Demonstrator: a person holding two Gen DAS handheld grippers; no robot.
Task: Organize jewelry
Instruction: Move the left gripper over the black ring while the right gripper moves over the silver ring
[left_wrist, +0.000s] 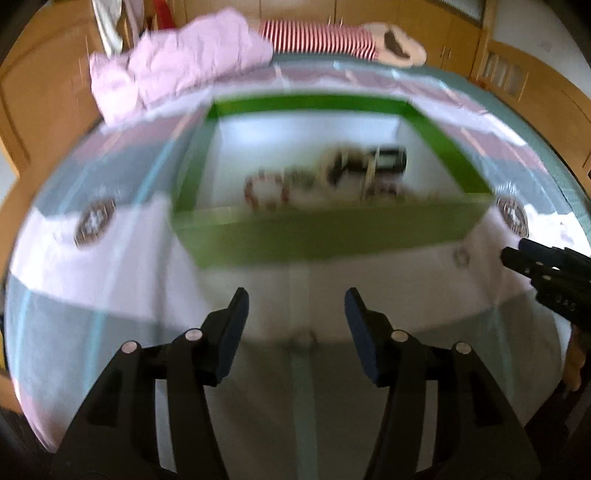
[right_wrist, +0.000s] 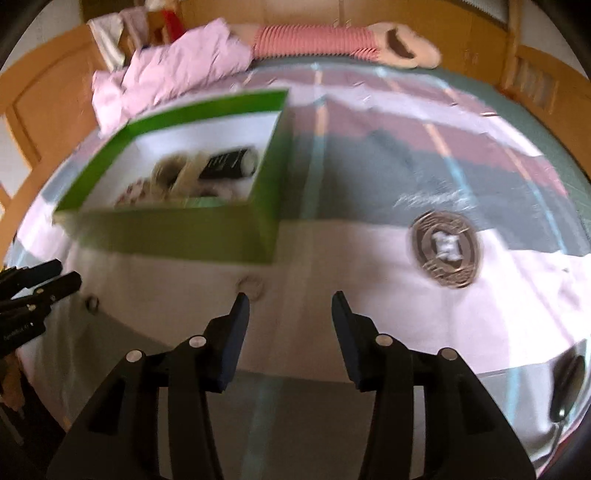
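A green box (left_wrist: 317, 242) with a white inside stands on the bed; it also shows in the right wrist view (right_wrist: 177, 230). Inside lie blurred jewelry pieces: a red beaded bracelet (left_wrist: 266, 189), pale rings and a black item (left_wrist: 388, 162). A small ring (left_wrist: 461, 256) lies on the sheet in front of the box's right corner. In the right wrist view a ring (right_wrist: 252, 286) lies just ahead of my right gripper (right_wrist: 290, 304), and another small ring (right_wrist: 91, 303) lies to the left. My left gripper (left_wrist: 295, 301) is open and empty. My right gripper is open and empty.
A patterned sheet (right_wrist: 406, 325) with round emblems (right_wrist: 447, 249) covers the bed. A pink quilt (left_wrist: 173, 62) and a striped plush toy (left_wrist: 332, 37) lie at the far side. Wooden cabinets stand behind. The right gripper's tip (left_wrist: 546, 273) shows at the right edge of the left wrist view.
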